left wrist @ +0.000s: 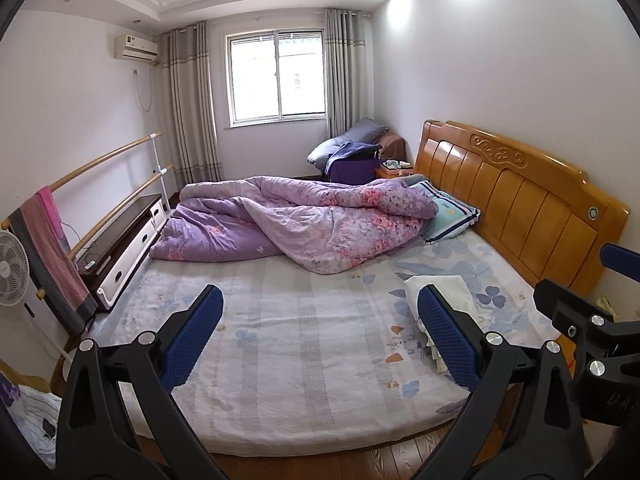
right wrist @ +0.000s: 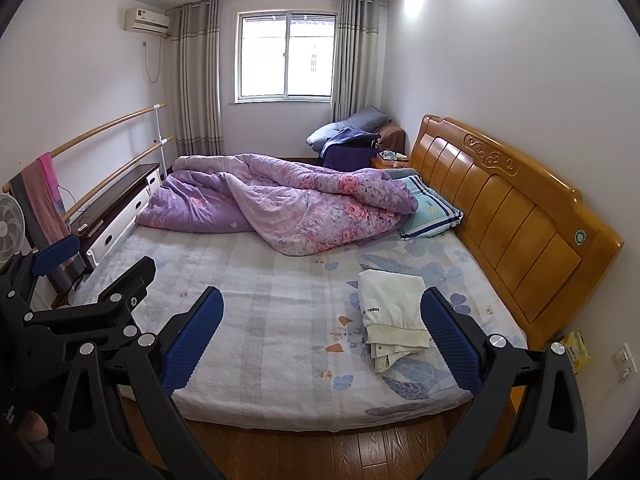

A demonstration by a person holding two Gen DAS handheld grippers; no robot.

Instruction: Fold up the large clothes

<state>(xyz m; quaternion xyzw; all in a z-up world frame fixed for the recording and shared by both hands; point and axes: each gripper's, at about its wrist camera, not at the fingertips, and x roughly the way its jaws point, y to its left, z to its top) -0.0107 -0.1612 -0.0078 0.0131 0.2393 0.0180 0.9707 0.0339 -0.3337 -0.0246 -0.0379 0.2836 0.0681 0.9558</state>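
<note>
Hovering above the bed (right wrist: pixel 280 312) edge with left claw (left wrist: pixel 320 332) and right claw (right wrist: pixel 322 334) both released and empty, judged the folded cream garment (right wrist: pixel 394 304) near the headboard (right wrist: pixel 512 216) soft, light, best pinched at corners.

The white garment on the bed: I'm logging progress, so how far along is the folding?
Done: the white garment lies in a folded stack on the bed near the headboard. In hand: nothing; the left gripper and right gripper hover open and empty. Left: no other unfolded clothing shows on the bed, only the purple quilt.
</note>
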